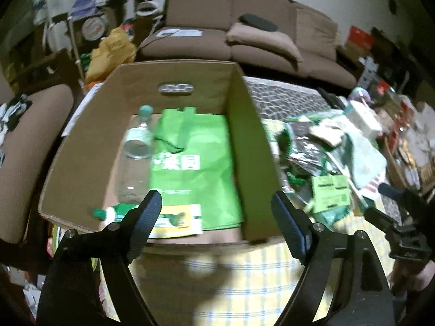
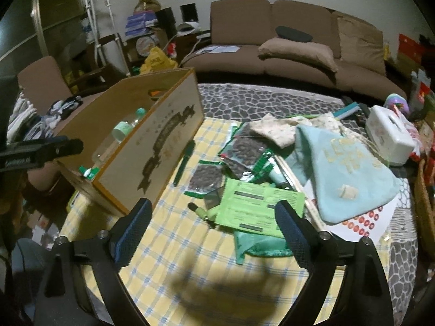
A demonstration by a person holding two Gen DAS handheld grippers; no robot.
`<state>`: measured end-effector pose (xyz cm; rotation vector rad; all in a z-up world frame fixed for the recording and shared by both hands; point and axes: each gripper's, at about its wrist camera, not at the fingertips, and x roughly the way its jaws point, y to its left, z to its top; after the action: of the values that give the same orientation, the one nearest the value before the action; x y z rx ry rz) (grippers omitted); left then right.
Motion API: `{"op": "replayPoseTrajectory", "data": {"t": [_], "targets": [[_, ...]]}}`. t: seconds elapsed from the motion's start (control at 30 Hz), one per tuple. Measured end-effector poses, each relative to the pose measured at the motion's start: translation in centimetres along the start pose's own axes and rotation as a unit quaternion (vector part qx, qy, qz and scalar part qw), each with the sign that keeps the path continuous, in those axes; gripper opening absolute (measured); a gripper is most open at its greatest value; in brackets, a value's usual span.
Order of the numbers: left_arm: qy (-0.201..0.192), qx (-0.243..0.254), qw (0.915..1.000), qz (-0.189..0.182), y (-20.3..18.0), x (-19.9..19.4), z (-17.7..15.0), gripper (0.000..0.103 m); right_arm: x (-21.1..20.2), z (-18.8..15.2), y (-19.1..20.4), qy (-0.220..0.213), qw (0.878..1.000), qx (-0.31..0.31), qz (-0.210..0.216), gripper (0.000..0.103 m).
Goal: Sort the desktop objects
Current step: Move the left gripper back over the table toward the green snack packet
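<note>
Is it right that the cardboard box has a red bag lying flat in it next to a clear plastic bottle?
Not quite. The bag in the cardboard box is green, not red. It does lie flat on the box floor, right beside the clear plastic bottle with its teal cap. The left wrist view looks straight down into the box and shows this.

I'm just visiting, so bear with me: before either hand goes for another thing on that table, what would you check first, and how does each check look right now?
1. Left gripper empty, jaws apart: ok.
2. Right gripper empty, jaws apart: ok.
3. Cardboard box open on top, with room: ok.
4. Bottle and green bag lying inside the box: ok.
5. Green leaflet ahead of the right gripper, uncovered: ok.
6. Pile free of tangles: cannot tell.
</note>
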<state>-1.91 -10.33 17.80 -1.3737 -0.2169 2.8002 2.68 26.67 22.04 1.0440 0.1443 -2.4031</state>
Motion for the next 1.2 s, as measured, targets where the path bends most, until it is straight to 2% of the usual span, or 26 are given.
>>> {"op": "replayPoseTrajectory", "data": {"t": [0.07, 0.2, 0.67, 1.2], "targets": [[0.001, 0.005, 0.9999, -0.014, -1.4, 0.1, -0.2, 0.093, -0.2, 0.0, -0.3, -0.004, 1.000, 0.003, -0.008, 0.102], [-0.007, 0.021, 0.9994, -0.027, -4.1, 0.1, -0.8, 0.103, -0.5, -0.2, -1.2, -0.006, 1.000, 0.011, -0.016, 0.103], [0.001, 0.070, 0.9961, -0.053, -12.4, 2.0, -3.2, 0.103, -1.0, -1.6, -5.9, 0.003, 0.996, 0.064, -0.055, 0.103], [0.017, 0.085, 0.9951, -0.048, -16.5, 5.2, -5.1, 0.103, -1.4, -3.9, -10.7, 0.024, 0.990, 0.098, -0.095, 0.103]]}}
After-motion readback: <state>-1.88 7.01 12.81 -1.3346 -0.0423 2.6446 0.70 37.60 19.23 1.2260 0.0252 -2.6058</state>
